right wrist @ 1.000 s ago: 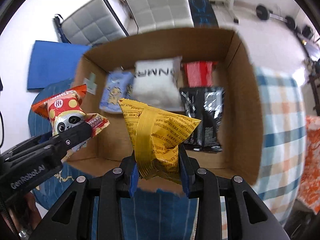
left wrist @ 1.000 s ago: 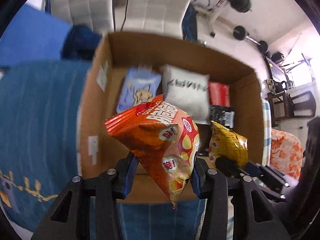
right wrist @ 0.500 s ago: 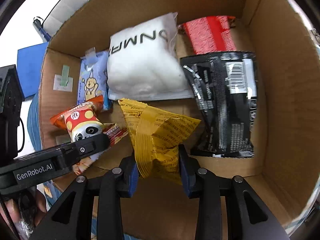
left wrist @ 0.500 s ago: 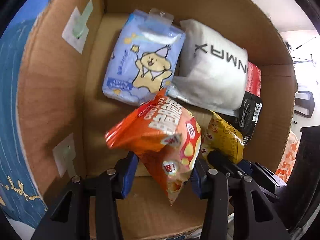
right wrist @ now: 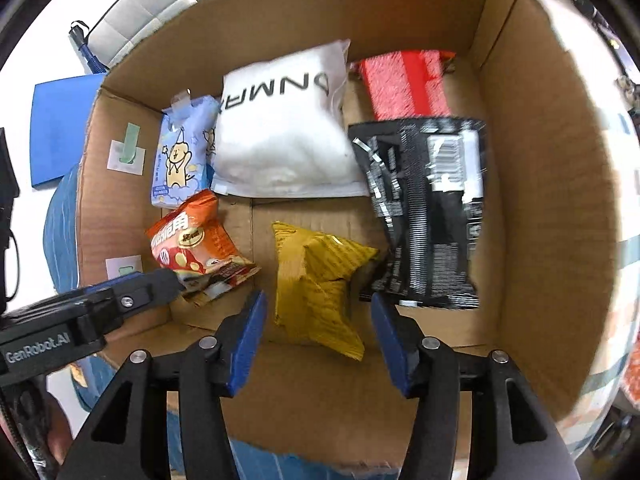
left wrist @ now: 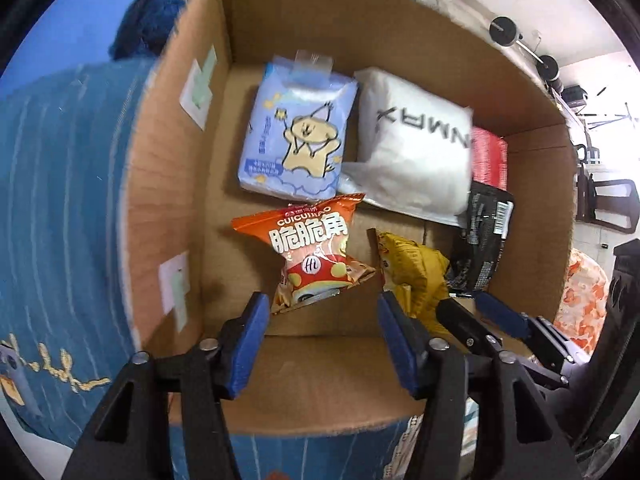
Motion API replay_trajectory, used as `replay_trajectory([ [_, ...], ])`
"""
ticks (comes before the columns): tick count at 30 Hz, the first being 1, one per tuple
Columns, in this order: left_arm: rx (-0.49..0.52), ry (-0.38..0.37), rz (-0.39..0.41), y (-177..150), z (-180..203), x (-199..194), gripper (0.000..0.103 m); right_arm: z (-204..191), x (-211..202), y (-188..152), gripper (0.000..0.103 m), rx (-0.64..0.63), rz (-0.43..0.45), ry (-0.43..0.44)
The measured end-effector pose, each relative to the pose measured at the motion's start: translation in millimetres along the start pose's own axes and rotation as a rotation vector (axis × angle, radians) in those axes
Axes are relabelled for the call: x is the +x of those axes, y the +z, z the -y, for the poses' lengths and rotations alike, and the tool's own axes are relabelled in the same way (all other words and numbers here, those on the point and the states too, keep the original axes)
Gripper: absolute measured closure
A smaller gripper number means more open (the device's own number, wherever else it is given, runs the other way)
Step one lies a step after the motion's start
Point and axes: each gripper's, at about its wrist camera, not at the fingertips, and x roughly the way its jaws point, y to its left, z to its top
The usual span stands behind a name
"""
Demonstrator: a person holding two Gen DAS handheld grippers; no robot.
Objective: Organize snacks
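An orange snack bag (left wrist: 310, 248) (right wrist: 196, 248) lies on the floor of the cardboard box (left wrist: 168, 184) (right wrist: 552, 208), near its left wall. My left gripper (left wrist: 320, 316) stands open just behind the bag, apart from it. A yellow snack bag (right wrist: 320, 276) (left wrist: 412, 276) lies beside it in the box's front middle. Over it my right gripper (right wrist: 316, 312) is open, blue pads on either side, not touching. Further back lie a blue cartoon pack (left wrist: 296, 136) (right wrist: 180, 160), a white pouch (left wrist: 416, 148) (right wrist: 280, 132), a red pack (right wrist: 404, 84) and a black bag (right wrist: 428, 208).
The box sits on a blue cloth (left wrist: 68, 208). A checked cloth (right wrist: 624, 256) lies to its right. Grey padded chairs (right wrist: 140, 12) and gym weights (left wrist: 520, 36) stand on the floor beyond. The left gripper's arm (right wrist: 80, 312) reaches in at the box's left front corner.
Both grippers went from shut to open, letting go of their bags. The orange and yellow bags now lie on the box floor. Both grippers have drawn back slightly.
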Motion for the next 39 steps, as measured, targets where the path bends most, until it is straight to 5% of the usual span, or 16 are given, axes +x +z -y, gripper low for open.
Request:
replay_trajectory([
  [3, 0.025, 0.029, 0.055, -11, 10, -19, 0.035, -1, -13, -5, 0.040, -0.018, 0.014, -0.028],
  [10, 0.060, 0.112, 0.181, -20, 18, -57, 0.004, 4, -44, -16, 0.012, -0.044, 0.067, -0.113],
  [13, 0.071, 0.141, 0.227, -15, 13, -73, 0.002, 1, -59, -14, 0.001, -0.052, 0.090, -0.136],
  [26, 0.078, 0.175, 0.358, -56, 26, -120, 0.002, 5, -131, -60, 0.000, -0.073, 0.165, -0.180],
  [39, 0.119, 0.190, 0.551, -170, 54, -214, 0.002, -2, -252, -148, 0.000, -0.103, 0.355, -0.162],
])
